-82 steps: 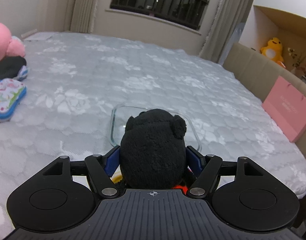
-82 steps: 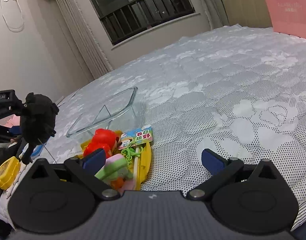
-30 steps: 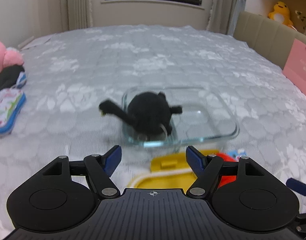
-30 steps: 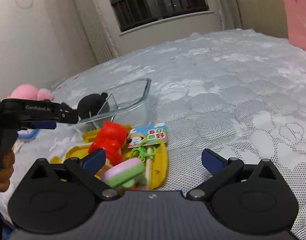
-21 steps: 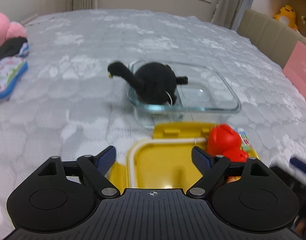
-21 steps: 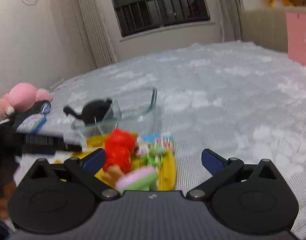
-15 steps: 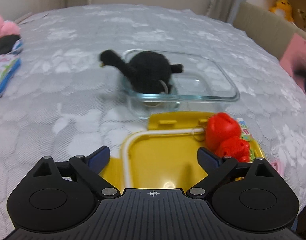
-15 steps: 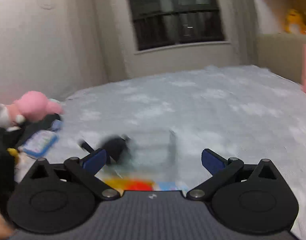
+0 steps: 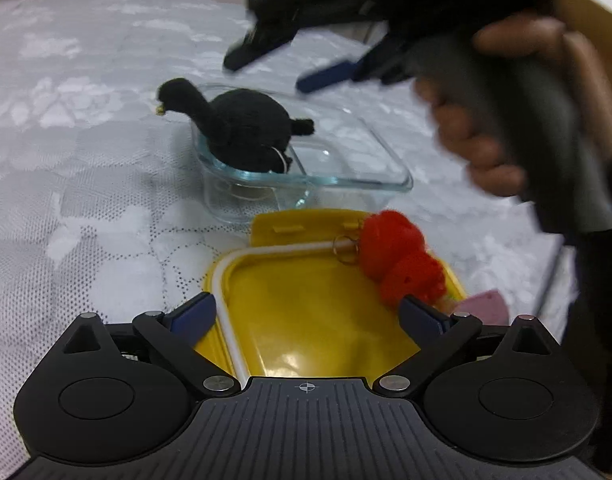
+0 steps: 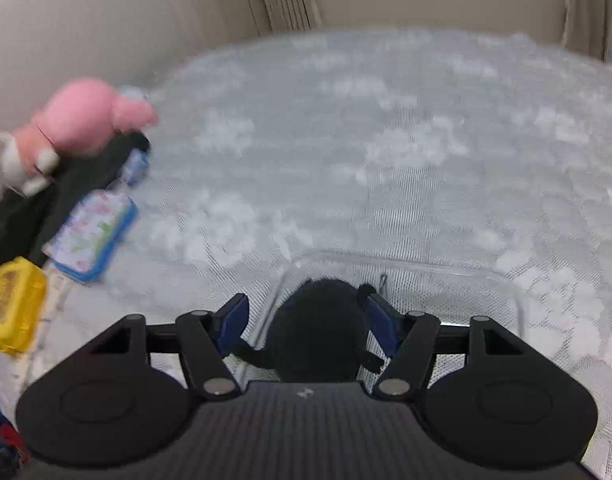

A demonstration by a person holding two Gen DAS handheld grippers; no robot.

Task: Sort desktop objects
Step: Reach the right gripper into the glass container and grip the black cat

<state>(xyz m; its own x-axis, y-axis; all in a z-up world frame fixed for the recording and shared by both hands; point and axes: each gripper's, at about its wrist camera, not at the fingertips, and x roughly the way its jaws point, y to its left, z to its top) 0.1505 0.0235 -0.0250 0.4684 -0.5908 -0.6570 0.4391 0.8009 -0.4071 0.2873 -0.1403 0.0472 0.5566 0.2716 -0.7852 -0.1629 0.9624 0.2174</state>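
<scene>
Left hand-held gripper (image 9: 306,314): fingers spread wide, holding nothing – hovers low over the yellow lid (image 9: 317,316).
Red plush (image 9: 399,258): lies on the lid's far right corner, just ahead and to the right of the left gripper; key ring points left.
Right hand-held gripper (image 10: 306,322): above the black plush (image 10: 319,336), fingers either side of its body, partly spread – contact with it cannot be told.
Black plush, left view (image 9: 242,128): sits in the near left corner of the glass dish (image 9: 385,172); long axis runs left to right, neck and head hanging out over the left rim, tail toward the dish middle.
Nearer hand: the right, by far – I judge any re-seating of the plush is its job, pushing rightward into the dish.
Bed (image 10: 385,140): the things lie on a pale quilted cover with a floral pattern.
Far left: pink plush (image 10: 86,120), patterned pouch (image 10: 94,236), yellow case (image 10: 12,304).
Room: curtains and window beyond; image blurred.
</scene>
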